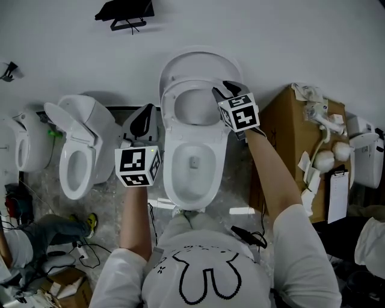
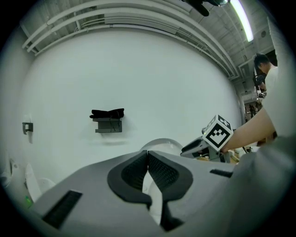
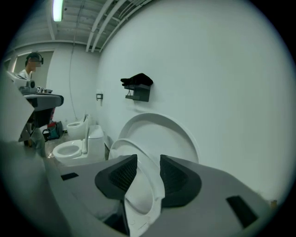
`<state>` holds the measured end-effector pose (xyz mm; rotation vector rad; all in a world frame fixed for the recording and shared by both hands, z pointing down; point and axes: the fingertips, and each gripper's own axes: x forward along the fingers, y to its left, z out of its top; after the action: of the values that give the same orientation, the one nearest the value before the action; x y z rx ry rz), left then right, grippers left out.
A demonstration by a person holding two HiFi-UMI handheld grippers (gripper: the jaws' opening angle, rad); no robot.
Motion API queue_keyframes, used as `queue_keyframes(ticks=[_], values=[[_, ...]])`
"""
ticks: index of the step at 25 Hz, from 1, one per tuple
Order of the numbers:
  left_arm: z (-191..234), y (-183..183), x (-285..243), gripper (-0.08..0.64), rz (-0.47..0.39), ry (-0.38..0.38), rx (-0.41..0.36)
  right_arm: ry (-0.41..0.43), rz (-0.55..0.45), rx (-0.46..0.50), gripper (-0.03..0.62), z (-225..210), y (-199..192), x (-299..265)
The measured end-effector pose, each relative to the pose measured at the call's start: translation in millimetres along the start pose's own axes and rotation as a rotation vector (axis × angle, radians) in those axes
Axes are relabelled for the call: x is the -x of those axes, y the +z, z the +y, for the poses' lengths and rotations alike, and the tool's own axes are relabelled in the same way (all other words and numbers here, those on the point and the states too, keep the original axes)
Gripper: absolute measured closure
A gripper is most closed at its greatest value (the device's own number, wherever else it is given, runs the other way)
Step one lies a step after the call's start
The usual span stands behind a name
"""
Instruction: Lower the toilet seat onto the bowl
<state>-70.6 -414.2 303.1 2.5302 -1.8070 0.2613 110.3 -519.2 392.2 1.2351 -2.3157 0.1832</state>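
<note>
A white toilet stands against the wall, its lid (image 1: 192,60) upright. The toilet seat (image 1: 169,103) tilts forward off the lid, partway above the bowl (image 1: 171,177). My right gripper (image 1: 221,91) is at the seat's right rim. In the right gripper view the seat's rim (image 3: 144,194) runs between the two pads, and the right gripper (image 3: 148,173) is shut on it, with the lid (image 3: 162,134) behind. My left gripper (image 1: 144,115) hangs left of the bowl, touching nothing. Its pads meet, so the left gripper (image 2: 148,162) is shut and empty.
A second toilet (image 1: 78,150) with its seat raised stands to the left. A cardboard box (image 1: 280,120) with white fittings on it is at the right, beside a clipboard (image 1: 338,195). A black bracket (image 1: 126,13) hangs on the wall. Cables and a seated person's leg (image 1: 51,228) lie lower left.
</note>
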Motion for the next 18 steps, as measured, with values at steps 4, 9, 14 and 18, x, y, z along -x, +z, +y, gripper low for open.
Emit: queue_keyframes(ticks=[4,9,14,18], values=[[6,-13,-3,0.549,0.024,-0.001,0.014,-0.003,0.062,0.052,0.433,-2,-10,-22],[16,-28,-3,0.55,0.055,0.011,0.021,-0.002,0.153,0.136,0.433,-8,-17,-49],[25,-42,3,0.549,0.079,0.037,0.037,0.045,0.199,0.152,0.405,-10,-13,-67],[29,-50,7,0.55,0.093,0.051,0.042,0.104,0.237,0.12,0.391,-5,-15,-79]])
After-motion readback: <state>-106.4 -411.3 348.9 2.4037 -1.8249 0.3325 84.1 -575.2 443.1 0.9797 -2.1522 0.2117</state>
